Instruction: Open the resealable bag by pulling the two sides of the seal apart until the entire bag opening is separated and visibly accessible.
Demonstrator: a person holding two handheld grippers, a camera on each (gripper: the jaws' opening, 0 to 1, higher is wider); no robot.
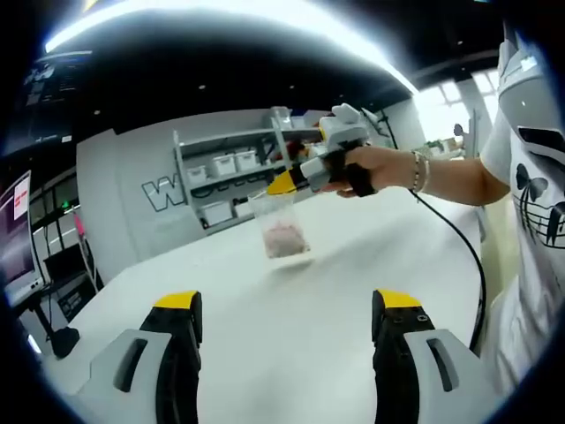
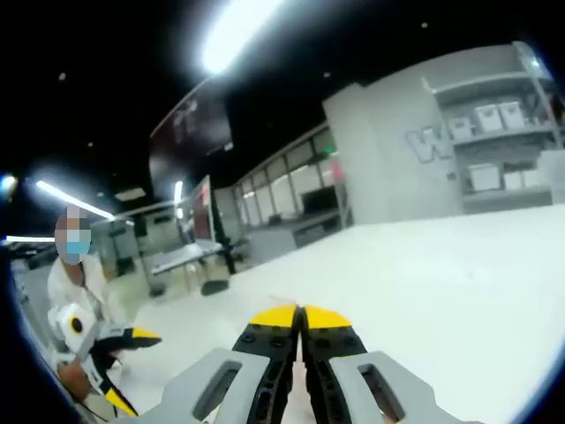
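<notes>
The right hand-held gripper (image 1: 284,183) is clamped on the top edge of the resealable bag (image 1: 282,231), holding it just above the white desk (image 1: 291,327). The left hand-held gripper (image 1: 287,309) waits well back, jaws apart. The seal looks unopened; the pulling remains.

You are in an indoor lab or workshop space. A large white table (image 1: 291,300) lies before you. At the far wall, grey shelving (image 1: 231,177) carries white storage bins (image 1: 225,164) beside large wall lettering (image 1: 163,193). Left, monitors (image 1: 18,234) stand on desks. Long strip lights (image 1: 221,11) run across a dark ceiling.
</notes>
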